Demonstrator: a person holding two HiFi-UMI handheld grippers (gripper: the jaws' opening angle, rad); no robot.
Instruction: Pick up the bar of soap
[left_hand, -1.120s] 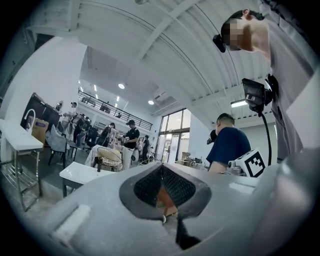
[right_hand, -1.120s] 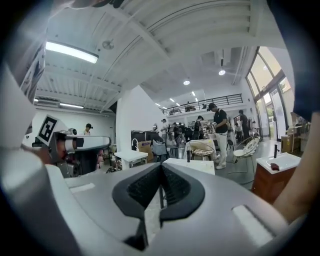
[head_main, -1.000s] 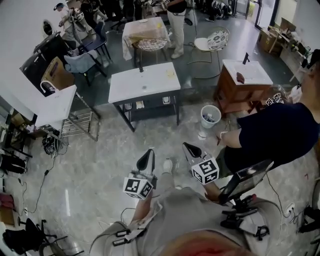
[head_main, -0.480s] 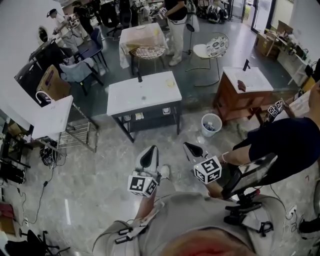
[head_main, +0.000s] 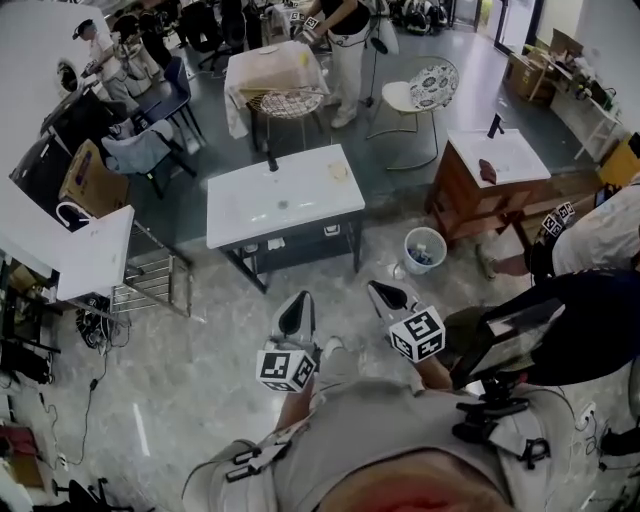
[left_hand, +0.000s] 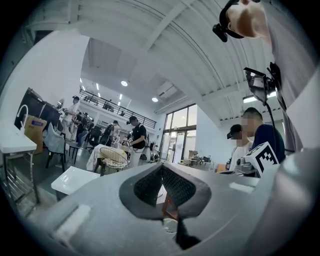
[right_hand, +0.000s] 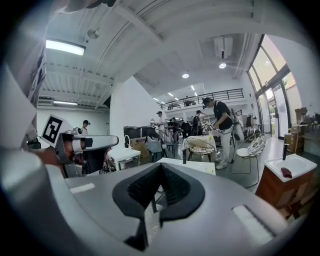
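Both the left gripper (head_main: 296, 305) and right gripper (head_main: 380, 294) are pinched fully closed and empty, held level out front. I'd guess that's just carrying pose, since the bench (head_main: 250, 205) is well off. Only the head view shows the bench top, with a pale yellow bar, probably the soap (head_main: 338, 172), near its far right corner. The gripper views confirm the jaws meet.

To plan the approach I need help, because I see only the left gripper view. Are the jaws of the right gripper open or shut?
Observer: The right gripper has its jaws shut, with nothing between them.
Operator: Does something like soap lie on the white basin table?
Observer: In the head view, a small pale yellow thing lies near its right edge; possibly soap, I cannot tell.
Operator: Any other candidate?
Observer: A dark reddish thing lies on the white top of the wooden cabinet.
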